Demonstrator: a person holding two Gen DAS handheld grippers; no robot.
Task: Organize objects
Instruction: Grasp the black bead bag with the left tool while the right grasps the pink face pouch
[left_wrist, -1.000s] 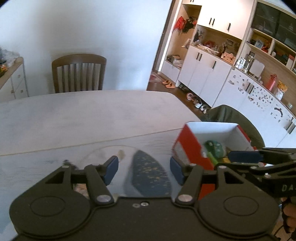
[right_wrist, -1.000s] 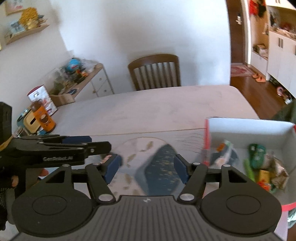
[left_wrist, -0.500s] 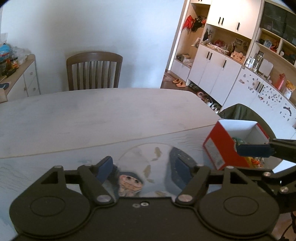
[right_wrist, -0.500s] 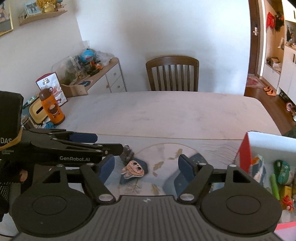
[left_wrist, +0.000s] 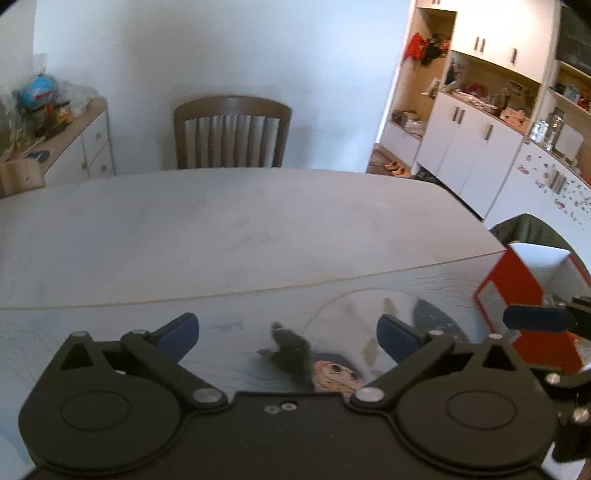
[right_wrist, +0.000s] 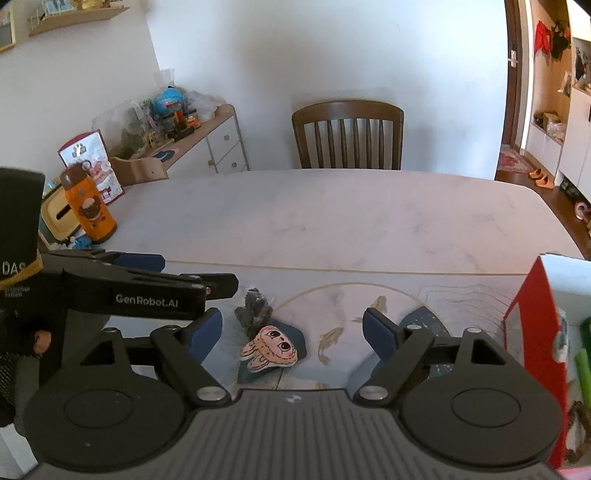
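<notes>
Both your left gripper and right gripper hover spread wide and empty over the table, the doll lying between the right fingers, the red box at three o'clock.

- left wrist view: the cartoon-face charm is half hidden behind the left claw body, only the eyes and forehead showing; the dark fuzzy piece beside it is blurred
- the red box is cut off by the right edge; its contents are blocked by the right claw finger crossing it
- right wrist view: the box's contents are cropped and too small to name
</notes>
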